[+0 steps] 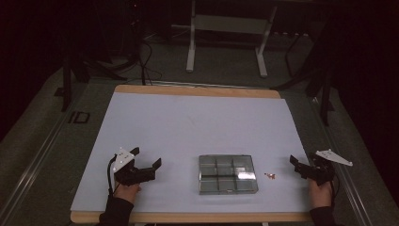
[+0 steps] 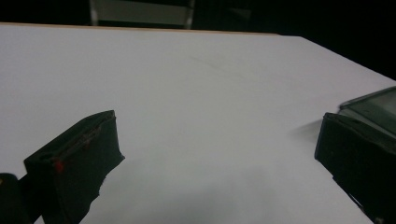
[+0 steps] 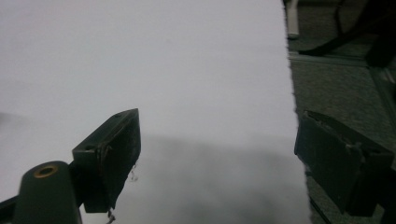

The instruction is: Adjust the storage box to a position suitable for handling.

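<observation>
- Clear compartment box (image 1: 228, 173) sits lower centre of the high view, on the table (image 1: 188, 122), flat, lid apparently closed; a bright glare patch covers its right-hand cells.
- Small reddish item (image 1: 270, 176) lies just right of the box, apart from it, between the box and the right gripper.
- Left gripper (image 1: 147, 163) hovers in the lower left of the high view, jaws spread wide, nothing between them. In the left gripper view (image 2: 219, 144) one corner of the box (image 2: 373, 105) shows at the right edge, behind the right-hand jaw.
- Right gripper (image 1: 295, 163) is at the lower right, near the table edge, jaws wide apart, empty. The right gripper view (image 3: 215, 149) has bare table under the jaws and floor (image 3: 345, 84) to the right.
- Risk, judged: the reddish item is tiny and flat; a wide jaw closing on it may skid it away or flick it towards the table edge.
- Risk, judged: the box looks light; a nudge from either gripper could slide it unless the other one steadies it.
- Hard to make out: what the reddish item is; whether the cells hold anything; whether the lid is latched. The scene is dim throughout.
</observation>
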The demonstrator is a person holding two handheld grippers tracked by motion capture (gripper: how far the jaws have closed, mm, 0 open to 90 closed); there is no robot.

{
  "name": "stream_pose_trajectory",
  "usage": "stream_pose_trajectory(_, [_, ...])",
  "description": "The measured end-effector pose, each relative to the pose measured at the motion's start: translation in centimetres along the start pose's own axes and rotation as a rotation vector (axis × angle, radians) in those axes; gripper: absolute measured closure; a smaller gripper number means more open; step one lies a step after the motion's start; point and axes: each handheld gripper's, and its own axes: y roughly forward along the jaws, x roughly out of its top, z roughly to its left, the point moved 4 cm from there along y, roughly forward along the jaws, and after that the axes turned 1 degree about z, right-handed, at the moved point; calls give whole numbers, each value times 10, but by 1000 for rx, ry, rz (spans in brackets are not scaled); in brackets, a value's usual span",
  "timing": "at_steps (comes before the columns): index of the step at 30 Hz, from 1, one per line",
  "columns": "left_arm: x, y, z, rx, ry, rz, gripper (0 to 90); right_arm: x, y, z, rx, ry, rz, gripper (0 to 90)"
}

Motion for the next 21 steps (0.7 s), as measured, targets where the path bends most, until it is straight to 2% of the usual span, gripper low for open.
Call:
stream_pose_trajectory(2, [2,0,-5,-31,-4,12,6,1,-1,4,9,-24,9,144])
stream_pose_trajectory(6, [6,1,-19,-97,18,44,5,10,-8,13,45,-88,-17,144])
stream_pose_trajectory(9, [9,0,-29,-125,49,56,5,16,-15,22,107,-129,-52,133])
stream_pose_trajectory(10, [10,0,-32,-127,61,62,6,17,-17,25,134,-135,-55,132])
stream_pose_trajectory(11, [10,0,-32,-127,61,62,5,17,-17,25,134,-135,-55,132])
stream_pose_trajectory(12, [12,0,-37,-148,73,65,5,19,-18,28,150,-142,-54,132])
stream_pose_trajectory(13, [13,0,-39,-147,82,65,5,22,-20,32,176,-161,-55,132])
stream_pose_trajectory(15, [15,-1,-44,-176,83,64,6,25,-23,36,211,-165,-58,132])
stream_pose_trajectory(17, [18,-2,-49,-197,102,61,5,29,-27,39,251,-171,-73,132])
stream_pose_trajectory(21, [21,-3,-56,-228,138,55,5,33,-32,47,362,-235,-98,136])
